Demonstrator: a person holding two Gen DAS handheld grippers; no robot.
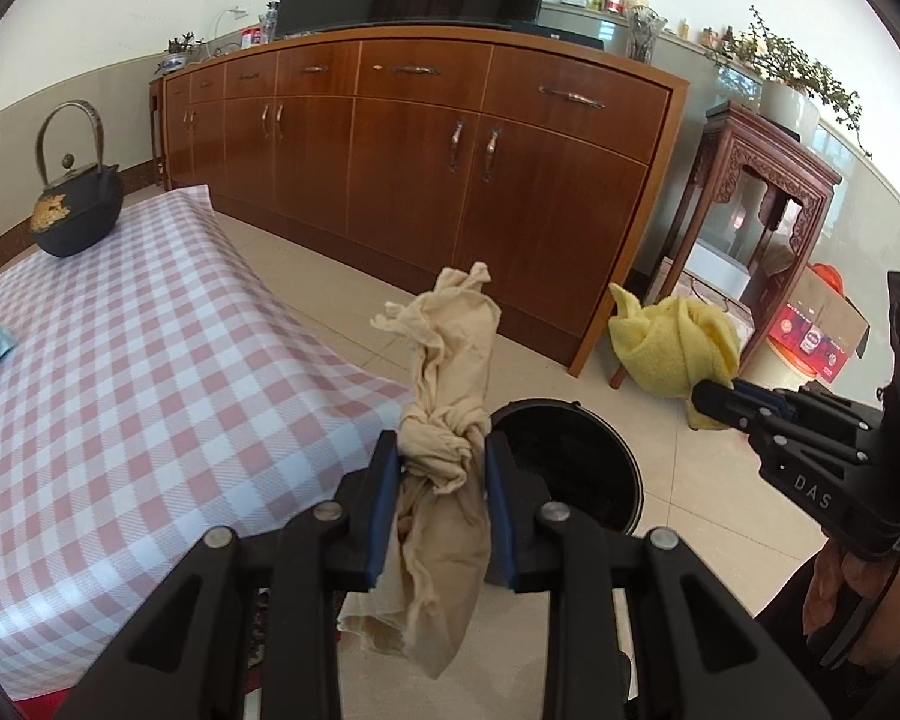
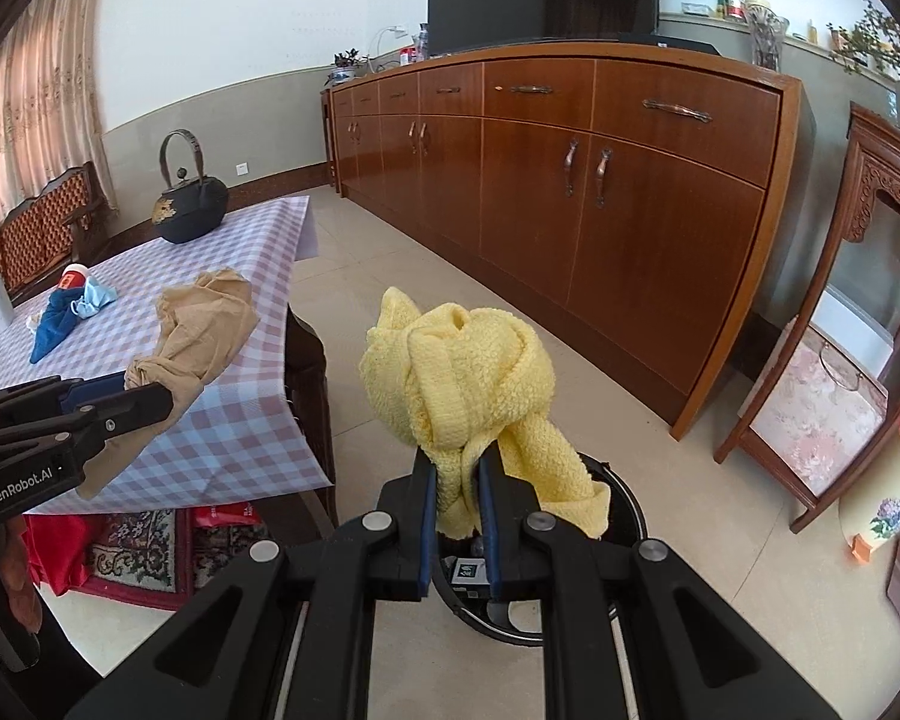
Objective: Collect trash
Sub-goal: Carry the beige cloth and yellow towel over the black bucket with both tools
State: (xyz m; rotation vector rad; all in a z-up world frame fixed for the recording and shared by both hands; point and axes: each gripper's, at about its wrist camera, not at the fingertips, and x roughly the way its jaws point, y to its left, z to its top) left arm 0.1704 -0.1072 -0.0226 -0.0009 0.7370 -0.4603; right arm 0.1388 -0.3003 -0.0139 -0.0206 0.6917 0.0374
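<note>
Left claw (image 1: 442, 468) clamped on a knotted beige thin-fabric rag (image 1: 450, 396), held in air at the rim of the round black trash bin (image 1: 576, 468) on the tiled floor. Right claw (image 2: 457, 480) clamped on a knotted yellow terry cloth (image 2: 459, 372), directly above the same bin (image 2: 624, 504). Pink-and-white checked surface (image 2: 234, 414) just beside bin, left side. On it, well back from bin: black cast-iron kettle (image 2: 189, 204), crumpled blue cloth (image 2: 60, 318). Long brown wooden sideboard (image 1: 426, 162) beyond bin.
</note>
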